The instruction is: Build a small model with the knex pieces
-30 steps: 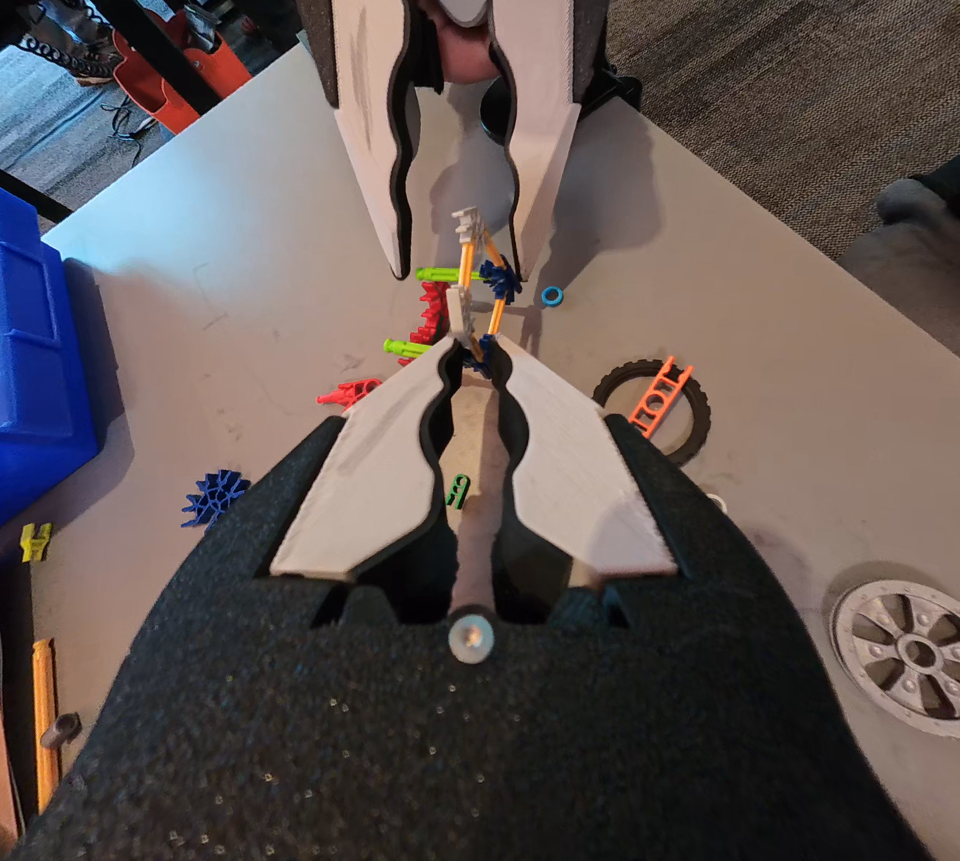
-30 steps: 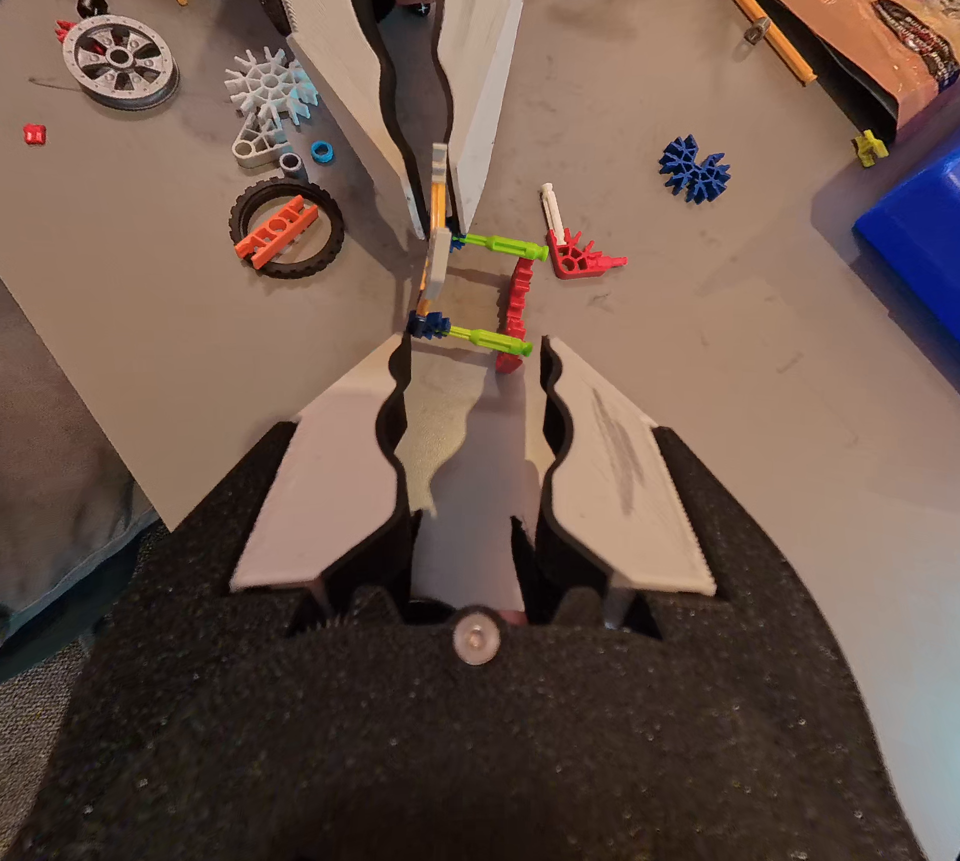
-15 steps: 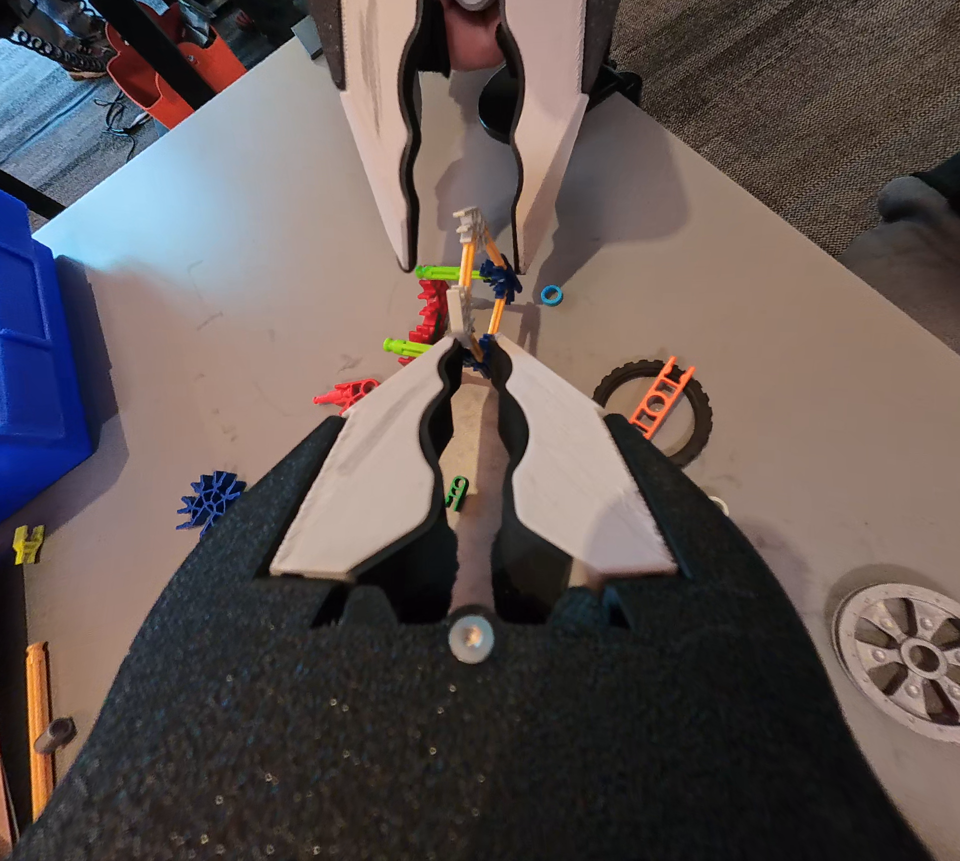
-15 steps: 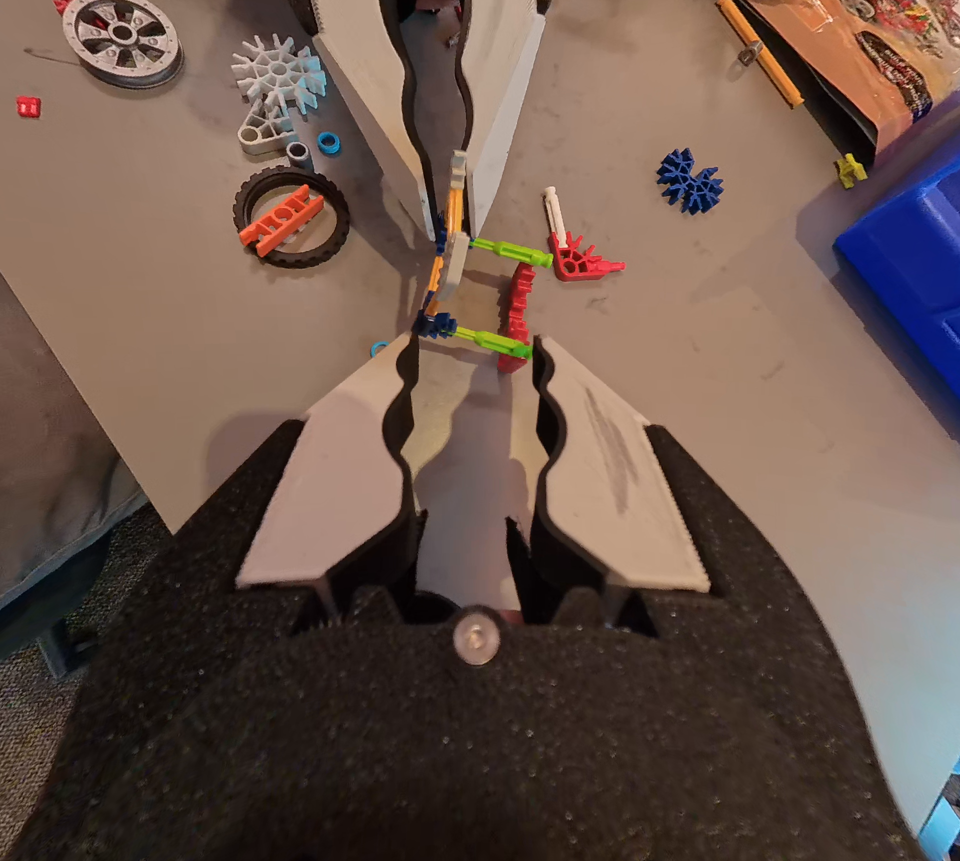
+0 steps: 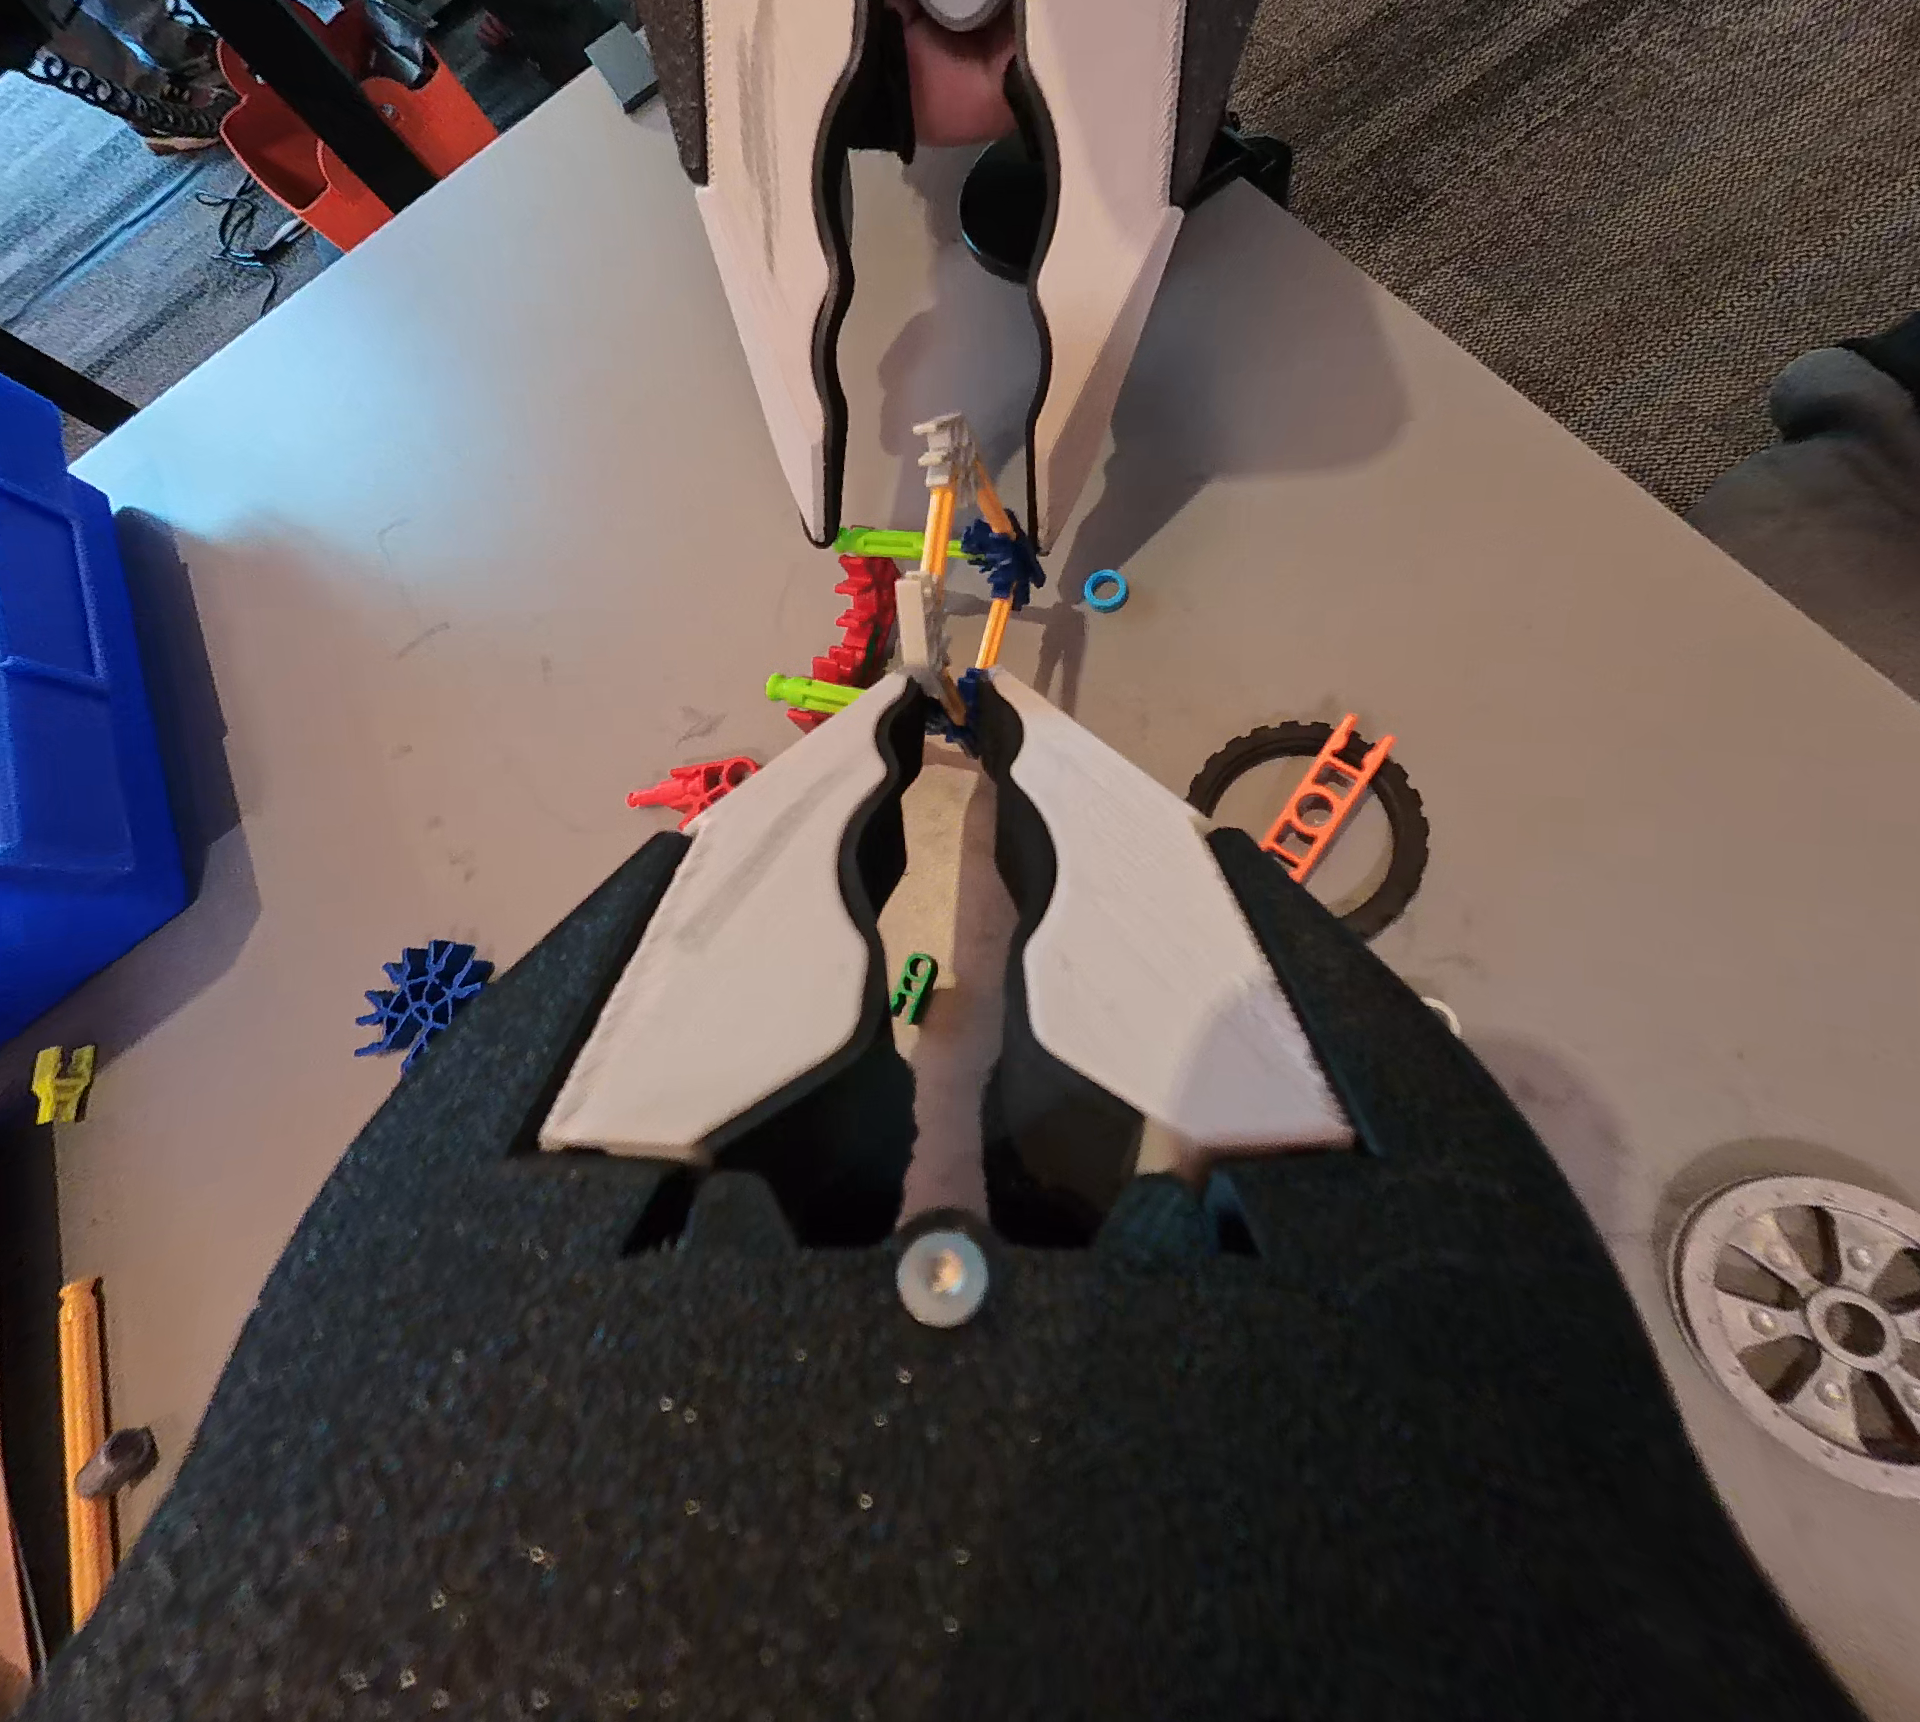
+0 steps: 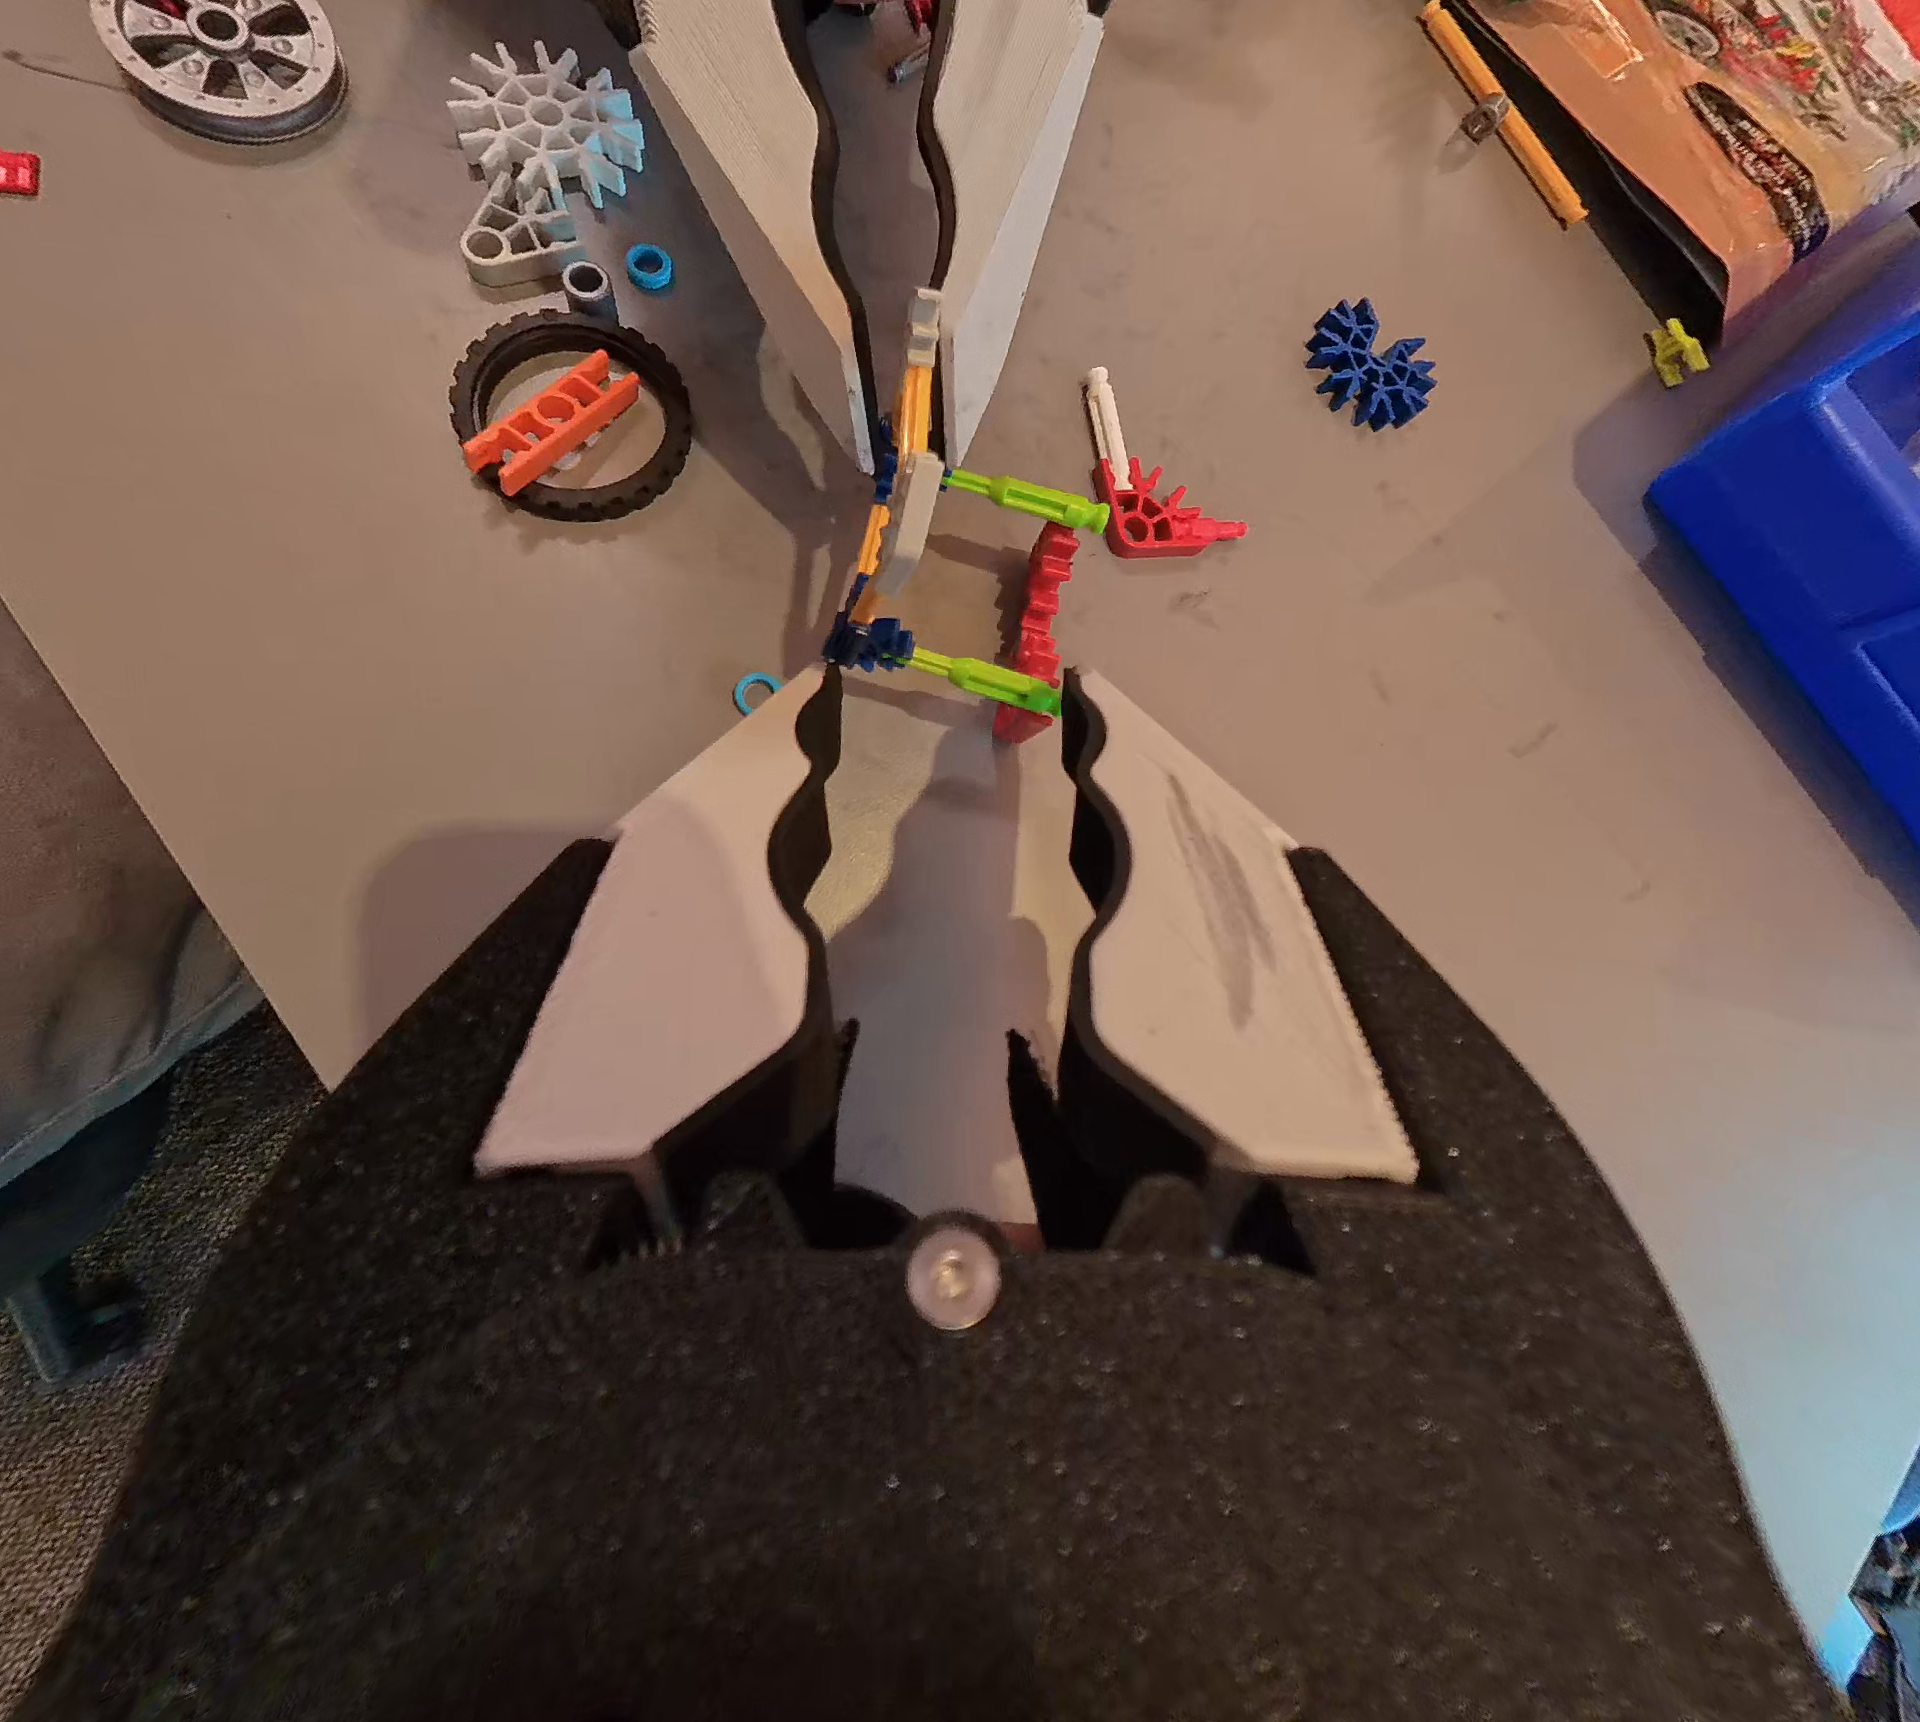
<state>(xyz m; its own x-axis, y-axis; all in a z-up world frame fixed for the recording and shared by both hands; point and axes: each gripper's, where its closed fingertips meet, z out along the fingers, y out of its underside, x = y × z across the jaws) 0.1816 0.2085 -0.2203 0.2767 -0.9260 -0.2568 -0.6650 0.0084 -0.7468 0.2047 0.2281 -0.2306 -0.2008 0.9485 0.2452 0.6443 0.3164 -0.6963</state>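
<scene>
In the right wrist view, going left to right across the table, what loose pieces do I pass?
Silver wheel hub → black tyre with orange piece inside → red corner connector → blue snowflake connector → blue bin.

We look down close along each gripper from opposite sides, sharing the rod frame (image 5: 951,592) (image 6: 935,550) mid-desk (image 5: 499,446) (image 6: 1351,737).

tool (image 5: 948,704): black grainy shell | pale wavy-edged fingers (image 5: 758,934) | silver screw (image 5: 943,1274), possibly
</scene>
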